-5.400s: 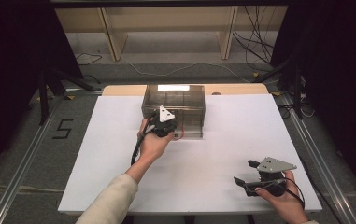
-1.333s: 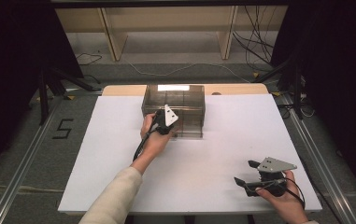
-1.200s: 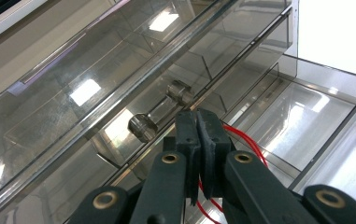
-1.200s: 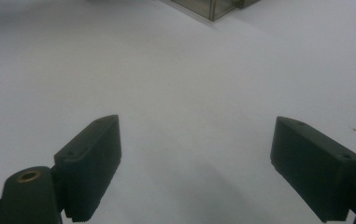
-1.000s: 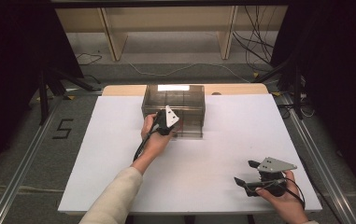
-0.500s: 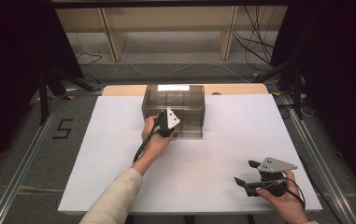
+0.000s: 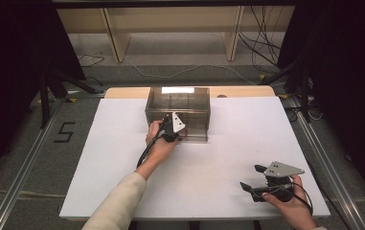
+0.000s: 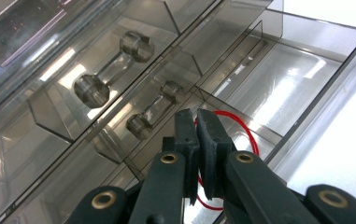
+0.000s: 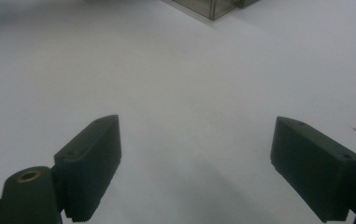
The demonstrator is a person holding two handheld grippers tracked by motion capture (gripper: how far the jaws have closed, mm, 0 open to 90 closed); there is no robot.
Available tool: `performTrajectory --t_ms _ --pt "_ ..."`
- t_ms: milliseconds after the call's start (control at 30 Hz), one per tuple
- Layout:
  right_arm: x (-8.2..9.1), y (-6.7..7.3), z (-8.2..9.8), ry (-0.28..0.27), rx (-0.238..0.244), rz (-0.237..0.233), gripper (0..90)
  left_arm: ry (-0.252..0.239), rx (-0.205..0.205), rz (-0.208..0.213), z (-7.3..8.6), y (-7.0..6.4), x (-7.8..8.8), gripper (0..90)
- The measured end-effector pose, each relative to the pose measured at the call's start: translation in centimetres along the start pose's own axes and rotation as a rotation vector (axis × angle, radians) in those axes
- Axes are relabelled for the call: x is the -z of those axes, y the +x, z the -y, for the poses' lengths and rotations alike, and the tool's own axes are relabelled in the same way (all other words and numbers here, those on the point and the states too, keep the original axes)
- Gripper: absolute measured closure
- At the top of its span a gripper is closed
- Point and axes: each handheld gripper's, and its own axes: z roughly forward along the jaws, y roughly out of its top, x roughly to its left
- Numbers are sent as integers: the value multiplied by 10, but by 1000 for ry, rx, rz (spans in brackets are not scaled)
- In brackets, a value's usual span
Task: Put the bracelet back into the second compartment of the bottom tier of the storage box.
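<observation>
**Red band pinched at the drawer box**

My left tool is clenched, its jaws pressed together in the lower middle of the left gripper view, and a thin red rubber band loops out from between and behind them. I judge the band to be nipped in the pads, though the jaws hide the exact contact. It lies in the open front compartment of the smoky clear drawer box, which sits at upper centre of the high view on the white desk.

What could go wrong: the band is thin and springy, so a shallow pinch may let it slip out as I lift, or it may catch on the compartment's divider wall and snap back. Dragging sideways could also shift the light plastic box, since nothing steadies it.

The band looks like a plain red loop, slack and oval, bright against the grey plastic. Two clear bar handles show on the drawer fronts above it.

My right tool rests released at lower right, jaws wide apart over bare desk.
</observation>
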Motion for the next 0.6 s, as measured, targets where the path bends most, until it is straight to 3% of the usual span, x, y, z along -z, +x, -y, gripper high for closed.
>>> performTrajectory --t_ms 600 --pt "0 0 0 1 -1 -2 170 8 12 -11 1 1 1 811"
